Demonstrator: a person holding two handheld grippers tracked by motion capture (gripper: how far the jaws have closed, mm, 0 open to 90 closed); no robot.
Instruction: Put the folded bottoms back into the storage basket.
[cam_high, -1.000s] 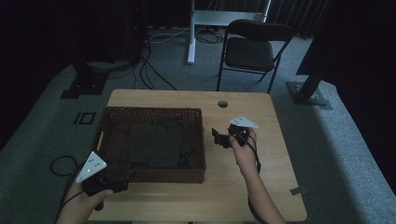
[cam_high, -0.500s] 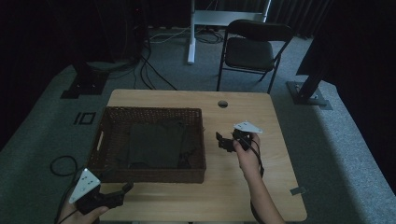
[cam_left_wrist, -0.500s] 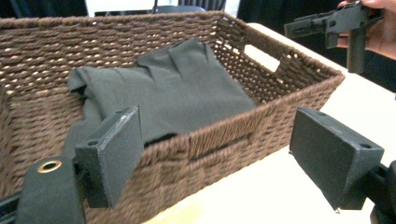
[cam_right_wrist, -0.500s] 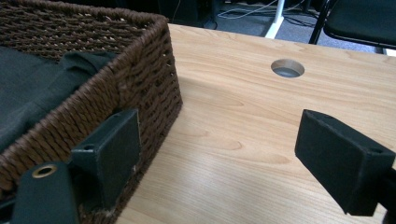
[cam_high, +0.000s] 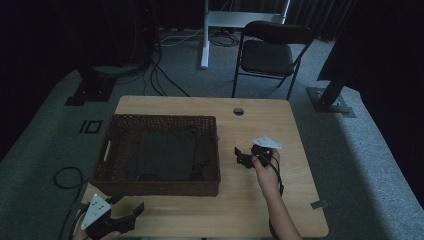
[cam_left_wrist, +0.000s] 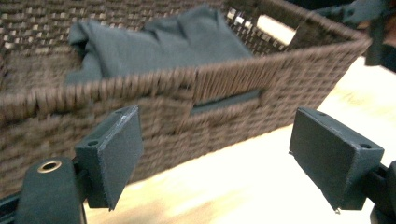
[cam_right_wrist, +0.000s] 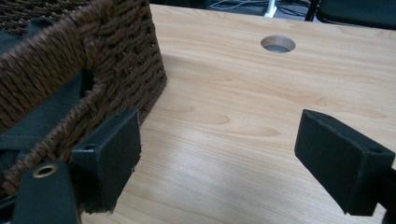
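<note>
A brown wicker basket (cam_high: 158, 186) stands on the left half of the wooden table (cam_high: 260, 120), with a dark folded cloth (cam_high: 165, 155) lying inside it. My left gripper (cam_high: 127, 207) is open at the table's near left edge, facing the basket's front wall (cam_left_wrist: 177, 93), and the cloth (cam_left_wrist: 154, 42) shows over the rim. Nothing sits between this gripper's pads (cam_left_wrist: 116, 154). My right gripper (cam_high: 241, 157) is open just right of the basket, its jaws over bare wood beside the basket's side wall (cam_right_wrist: 107, 56). Dark cloth (cam_right_wrist: 42, 116) shows through that wall's handle slot.
A round cable hole (cam_high: 238, 111) lies in the table's far middle, seen also as the hole (cam_right_wrist: 278, 44) ahead of the right gripper. A black folding chair (cam_high: 270, 52) and a white desk leg (cam_high: 204, 35) stand beyond the table. Cables lie on the grey carpet at left.
My left gripper has pulled back from the basket's front left corner toward the near table edge. The right gripper has drifted slightly nearer and stays open.
</note>
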